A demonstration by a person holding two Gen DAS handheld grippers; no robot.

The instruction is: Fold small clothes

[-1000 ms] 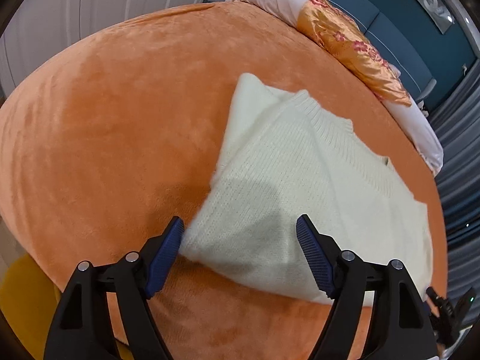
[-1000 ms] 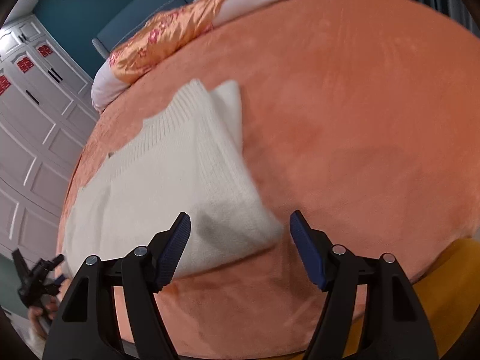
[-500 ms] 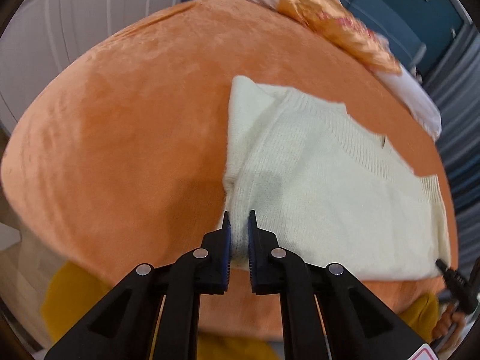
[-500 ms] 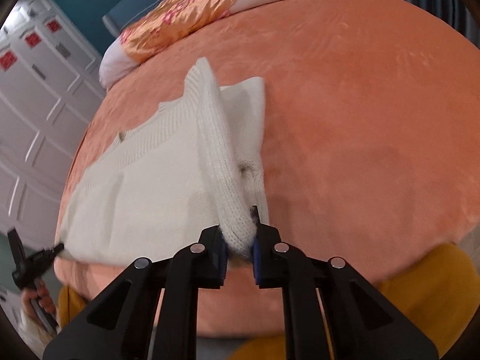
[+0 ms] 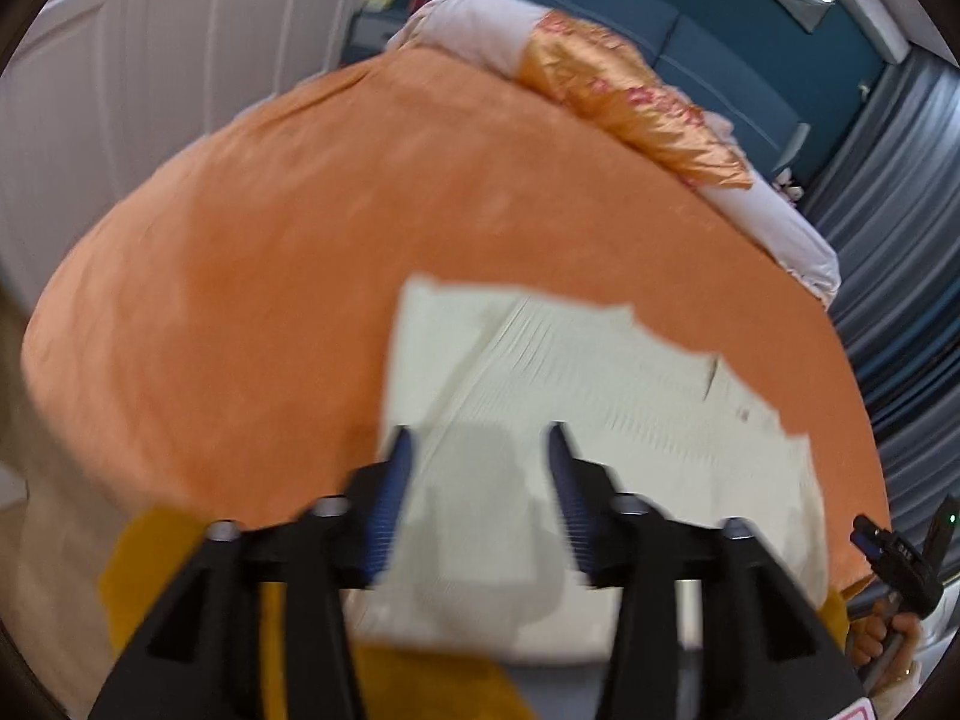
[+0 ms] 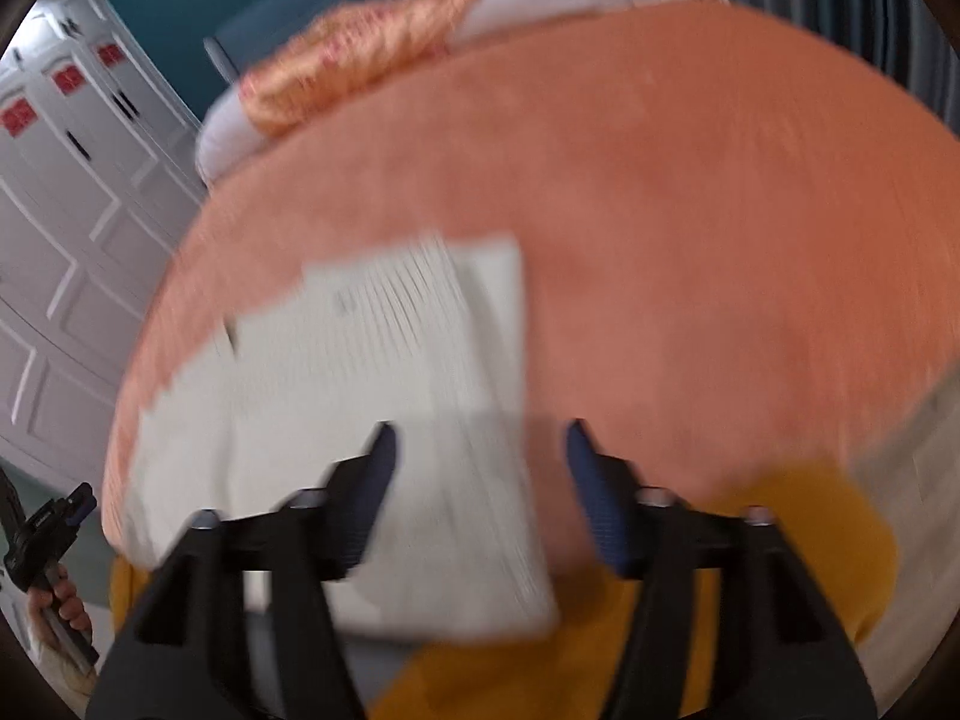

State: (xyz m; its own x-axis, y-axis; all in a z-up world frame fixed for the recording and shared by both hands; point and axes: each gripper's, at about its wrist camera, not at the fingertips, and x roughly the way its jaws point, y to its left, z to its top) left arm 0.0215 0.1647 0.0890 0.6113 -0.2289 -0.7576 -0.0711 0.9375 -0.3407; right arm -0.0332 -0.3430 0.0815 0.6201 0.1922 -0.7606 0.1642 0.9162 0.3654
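Cream knit sweater (image 5: pixel 600 396) is lying flat on round orange plush bed cover (image 5: pixel 270 276), w/ near edge hanging over front rim. Orange satin pillow (image 5: pixel 636 114) is sitting on white bolster (image 5: pixel 480 36) at far edge, behind sweater.

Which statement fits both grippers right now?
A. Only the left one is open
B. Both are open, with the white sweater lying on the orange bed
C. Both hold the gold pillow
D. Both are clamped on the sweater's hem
B: the left gripper and right gripper both show spread jaws holding nothing, and the white sweater lies on the orange bed.
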